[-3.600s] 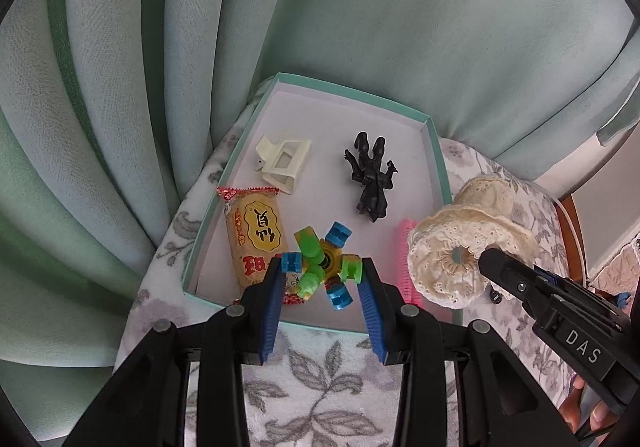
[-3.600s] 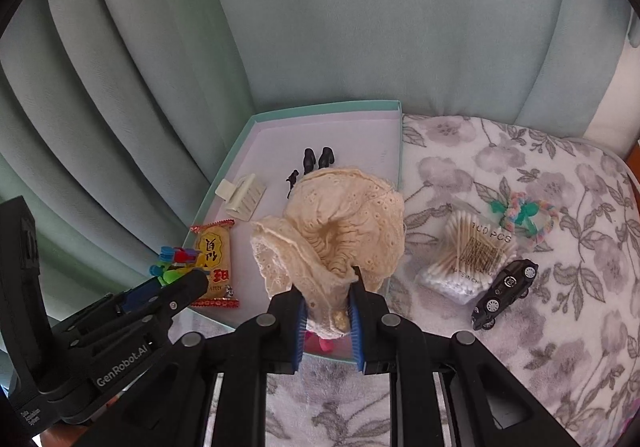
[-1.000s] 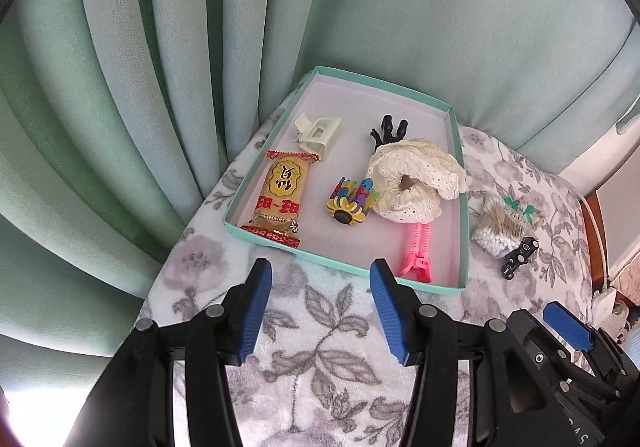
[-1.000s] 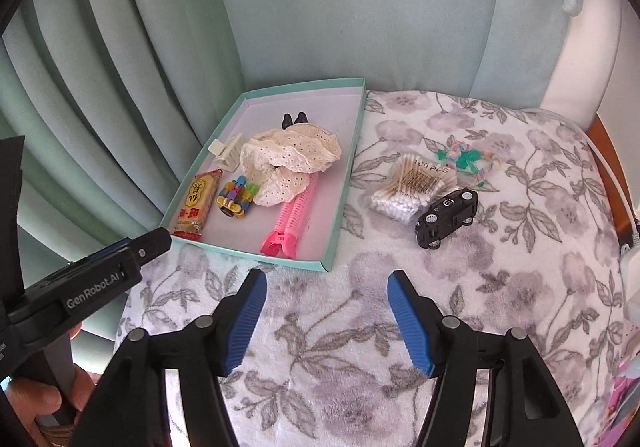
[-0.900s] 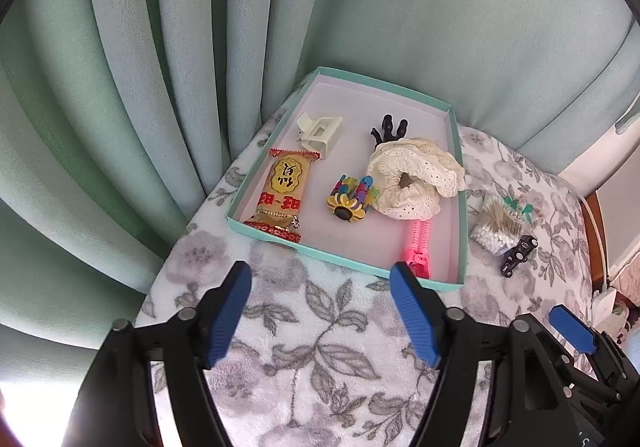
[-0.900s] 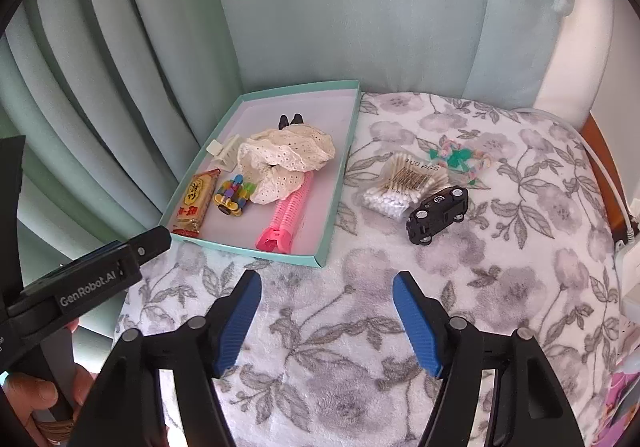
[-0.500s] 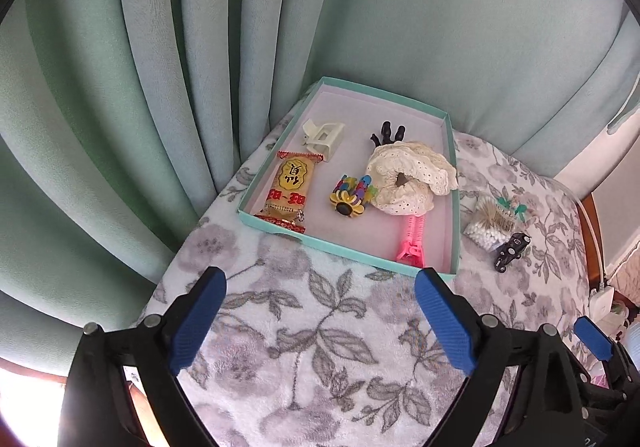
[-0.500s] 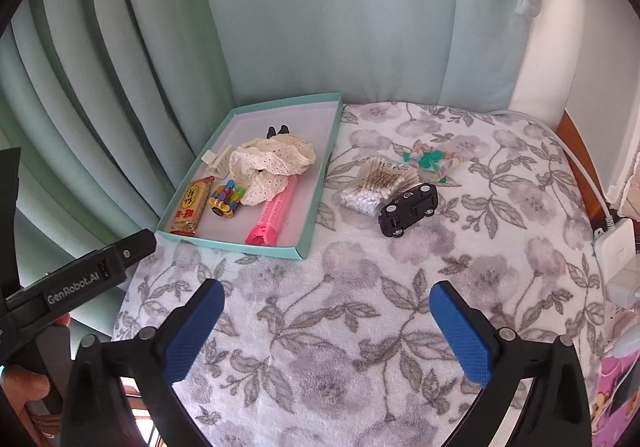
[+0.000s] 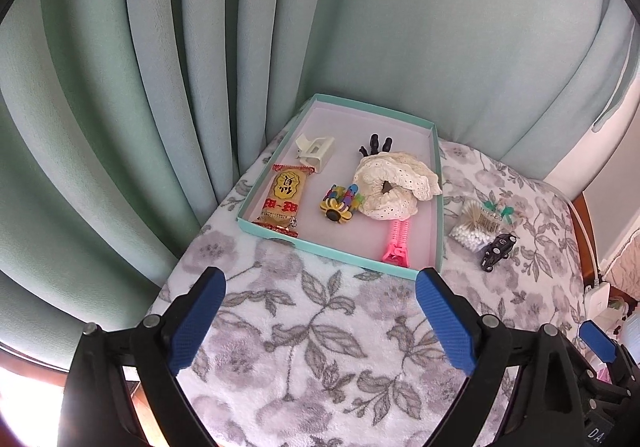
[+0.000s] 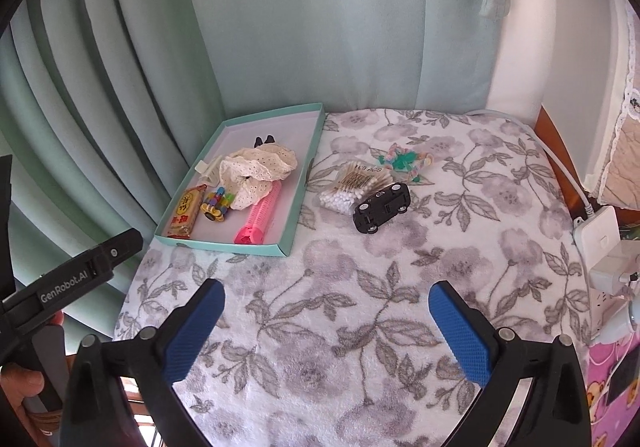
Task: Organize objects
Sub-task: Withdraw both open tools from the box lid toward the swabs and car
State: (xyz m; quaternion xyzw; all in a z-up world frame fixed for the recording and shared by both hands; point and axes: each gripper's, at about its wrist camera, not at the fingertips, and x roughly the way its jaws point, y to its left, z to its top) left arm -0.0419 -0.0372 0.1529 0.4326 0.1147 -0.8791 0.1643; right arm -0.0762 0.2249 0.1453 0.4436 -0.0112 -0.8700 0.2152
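Observation:
A teal tray (image 9: 336, 252) (image 10: 224, 245) on the floral cloth holds a snack packet (image 9: 283, 199), a colourful toy (image 9: 340, 202), a cream lace scrunchie (image 9: 394, 183) (image 10: 256, 169), a pink clip (image 9: 397, 243) (image 10: 258, 219), a cream claw clip (image 9: 316, 146) and a black clip (image 9: 376, 143). Right of the tray lie a cotton swab pack (image 10: 352, 187), a black toy car (image 10: 382, 213) and a pastel hair tie (image 10: 404, 159). My left gripper (image 9: 320, 323) and right gripper (image 10: 326, 331) are both open wide and empty, held back over the near cloth.
Green curtains (image 9: 160, 87) hang behind and left of the table. A white power strip (image 10: 604, 243) with a cable sits at the right edge. The left gripper's body (image 10: 76, 275) shows at the right wrist view's left.
Both grippers let go of the toy and the scrunchie in the tray, then pulled back and up from it. Their jaws opened wider.

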